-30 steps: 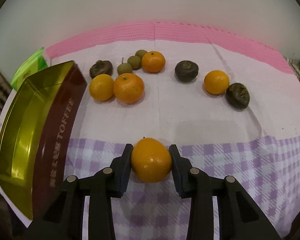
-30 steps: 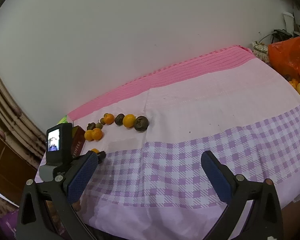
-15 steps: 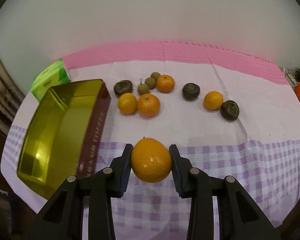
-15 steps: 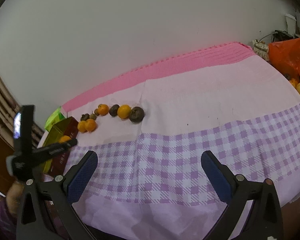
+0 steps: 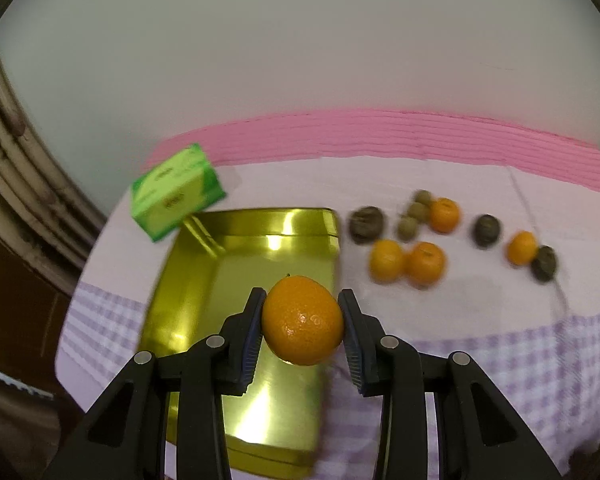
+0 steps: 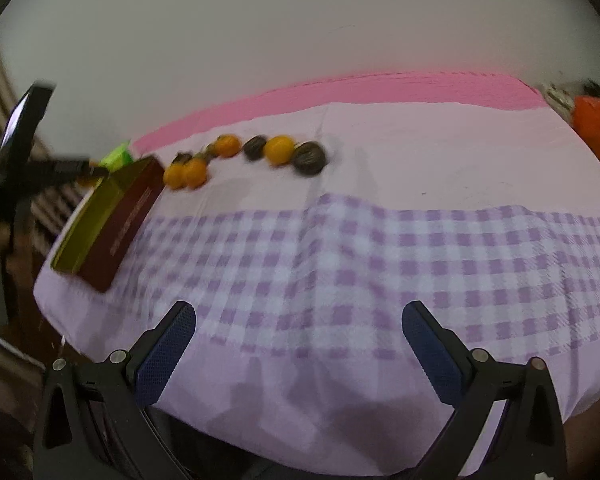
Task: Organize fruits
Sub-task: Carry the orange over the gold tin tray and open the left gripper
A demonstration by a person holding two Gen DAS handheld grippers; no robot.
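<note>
while the mandarin (image 5: 302, 320) is clamped at its widest girth between the pads of the left gripper (image 5: 302, 322), it is carried above the gold tin (image 5: 204, 280), which sits at the left end of the desk (image 6: 380, 248). the right gripper (image 6: 299, 344) is held wide apart with nothing in it. the fruit is judged light, roundish and soft-skinned (a hard squeeze would likely bruise it), so the sides are the sensible place for a hold. more fruits (image 5: 416, 260), orange, dark and green, lie scattered right of the tin.
</note>
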